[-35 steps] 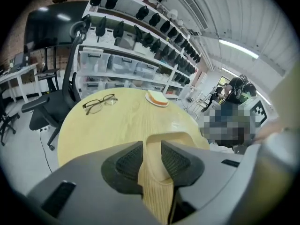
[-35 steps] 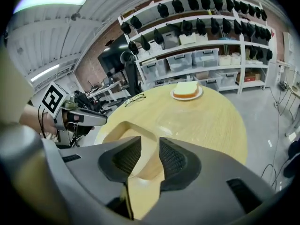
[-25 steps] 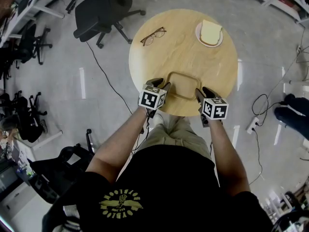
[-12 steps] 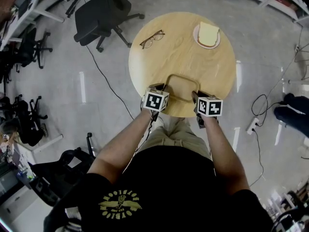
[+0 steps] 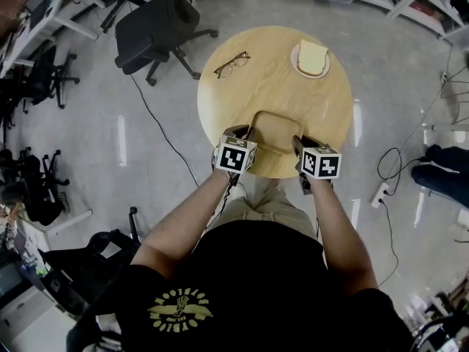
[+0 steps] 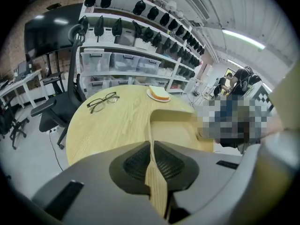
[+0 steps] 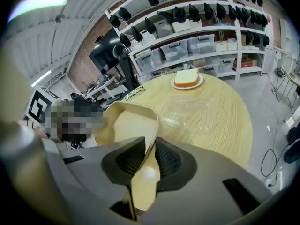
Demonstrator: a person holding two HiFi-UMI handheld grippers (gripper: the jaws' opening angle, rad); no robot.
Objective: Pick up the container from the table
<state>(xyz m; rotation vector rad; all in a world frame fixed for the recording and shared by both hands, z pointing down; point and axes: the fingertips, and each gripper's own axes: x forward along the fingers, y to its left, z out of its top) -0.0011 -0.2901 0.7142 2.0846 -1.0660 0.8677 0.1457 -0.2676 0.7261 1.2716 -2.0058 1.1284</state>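
A tan rectangular container (image 5: 275,130) hangs just above the near edge of the round wooden table (image 5: 271,86), held between my two grippers. My left gripper (image 5: 245,133) grips its left rim; in the left gripper view the thin wall (image 6: 157,182) is pinched between the ribbed pads (image 6: 136,163), and the left gripper (image 6: 153,161) is shut on it. My right gripper (image 5: 301,144) holds the right rim. Its jaws are still closing, and the right gripper (image 7: 150,159) presses its pads (image 7: 168,161) on the bent rim (image 7: 145,172).
A pair of glasses (image 5: 233,63) lies at the table's far left. A plate with a slice of bread (image 5: 311,57) sits at the far right. A clear plastic lid (image 7: 190,111) rests on the table beyond the container. An office chair (image 5: 150,24) and floor cables surround the table.
Both grippers stood open beside the container's sides; they have closed on its left and right rims and raised it a little off the table.
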